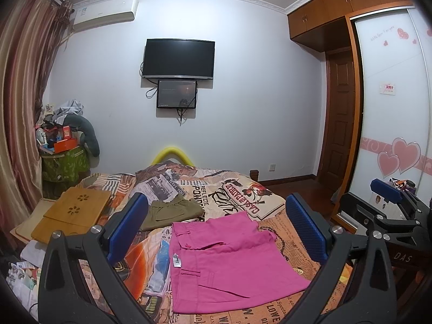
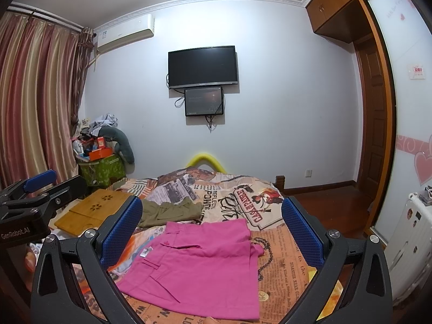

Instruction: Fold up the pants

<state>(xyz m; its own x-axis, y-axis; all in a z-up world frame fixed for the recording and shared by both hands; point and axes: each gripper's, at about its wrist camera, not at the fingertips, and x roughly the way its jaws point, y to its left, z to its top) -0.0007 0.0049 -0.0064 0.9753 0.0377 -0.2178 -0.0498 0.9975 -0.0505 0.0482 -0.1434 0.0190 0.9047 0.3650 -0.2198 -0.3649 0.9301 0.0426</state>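
Observation:
Pink pants (image 1: 229, 262) lie folded flat on the patterned bedspread (image 1: 243, 191), waistband to the left; they also show in the right wrist view (image 2: 199, 264). My left gripper (image 1: 216, 229) is open and empty, held above the pants with its blue pads either side. My right gripper (image 2: 210, 229) is open and empty too, above the same pants. The right gripper shows at the right edge of the left wrist view (image 1: 388, 197). The left gripper shows at the left edge of the right wrist view (image 2: 37, 189).
Folded olive-green pants (image 1: 172, 210) lie behind the pink ones, also in the right wrist view (image 2: 170, 212). A wooden lap tray (image 1: 73, 213) sits on the bed's left side. A cluttered green bin (image 1: 64, 162) stands by the curtains. A wardrobe (image 1: 391, 102) is on the right.

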